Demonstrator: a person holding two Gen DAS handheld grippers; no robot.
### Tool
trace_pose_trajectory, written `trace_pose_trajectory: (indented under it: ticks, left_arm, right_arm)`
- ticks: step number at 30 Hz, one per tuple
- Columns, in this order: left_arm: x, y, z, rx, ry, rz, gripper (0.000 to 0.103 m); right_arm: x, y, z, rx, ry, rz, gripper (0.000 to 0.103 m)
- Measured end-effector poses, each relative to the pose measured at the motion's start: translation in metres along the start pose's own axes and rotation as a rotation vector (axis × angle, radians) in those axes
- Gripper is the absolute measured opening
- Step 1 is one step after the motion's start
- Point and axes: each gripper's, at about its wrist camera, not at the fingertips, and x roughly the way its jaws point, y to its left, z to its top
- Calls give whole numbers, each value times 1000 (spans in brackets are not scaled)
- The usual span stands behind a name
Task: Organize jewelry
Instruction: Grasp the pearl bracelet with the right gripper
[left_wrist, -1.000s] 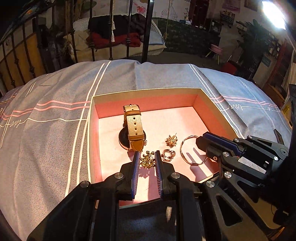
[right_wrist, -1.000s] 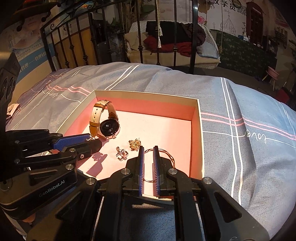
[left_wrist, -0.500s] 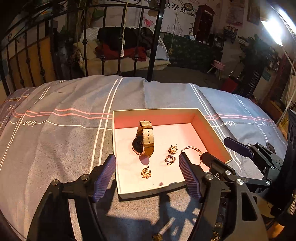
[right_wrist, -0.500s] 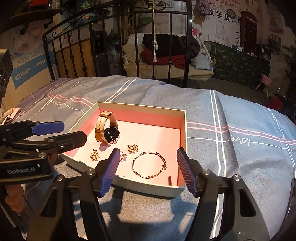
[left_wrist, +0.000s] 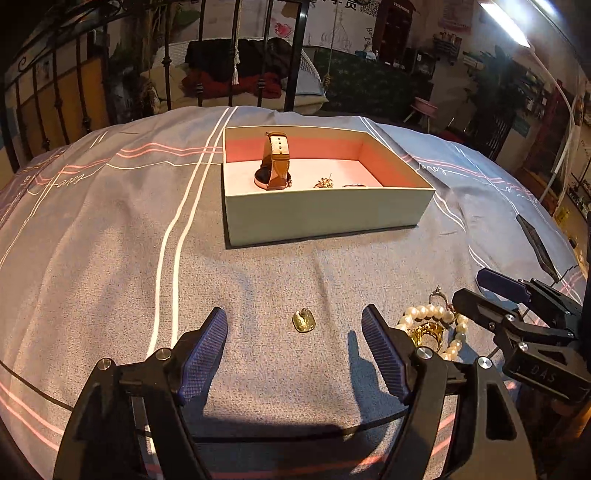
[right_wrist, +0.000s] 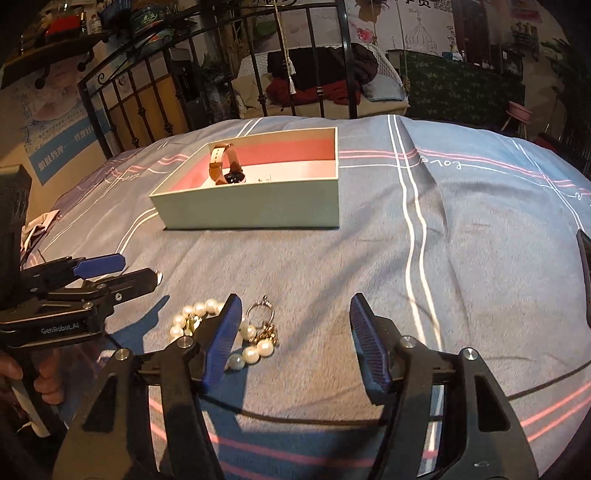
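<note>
A pale box (left_wrist: 325, 214) with a pink inside stands on the bed, also in the right wrist view (right_wrist: 258, 210). In it lie a tan-strap watch (left_wrist: 275, 166), a gold flower earring (left_wrist: 325, 182) and a thin bangle (left_wrist: 354, 185). My left gripper (left_wrist: 295, 347) is open and empty, low over the bedspread, with a small gold piece (left_wrist: 303, 320) between its fingers. My right gripper (right_wrist: 293, 339) is open and empty; a pearl bracelet (right_wrist: 207, 325) and a ring (right_wrist: 260, 312) lie by its left finger. The pearls also show in the left wrist view (left_wrist: 432, 321).
The grey striped bedspread (left_wrist: 110, 221) covers the whole surface. A black iron bed rail (right_wrist: 221, 74) runs behind the box. A dark flat phone-like object (left_wrist: 535, 240) lies at the right edge of the bed.
Both grippers released jewelry in the box, opened wide and pulled back toward the near bed edge. The loose gold piece, pearls and ring have come into view.
</note>
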Motion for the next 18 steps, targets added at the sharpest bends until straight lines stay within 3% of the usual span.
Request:
trace_pose_trajectory:
  ticks: [15,18]
  left_arm:
    - [8,-1,-8,18,2,21,74]
    - [9,-2,-9,22,3,25,74]
  right_arm:
    - [0,24,-22,-108,37,-67,57]
    - [0,26,-21,-109,58,-61,52]
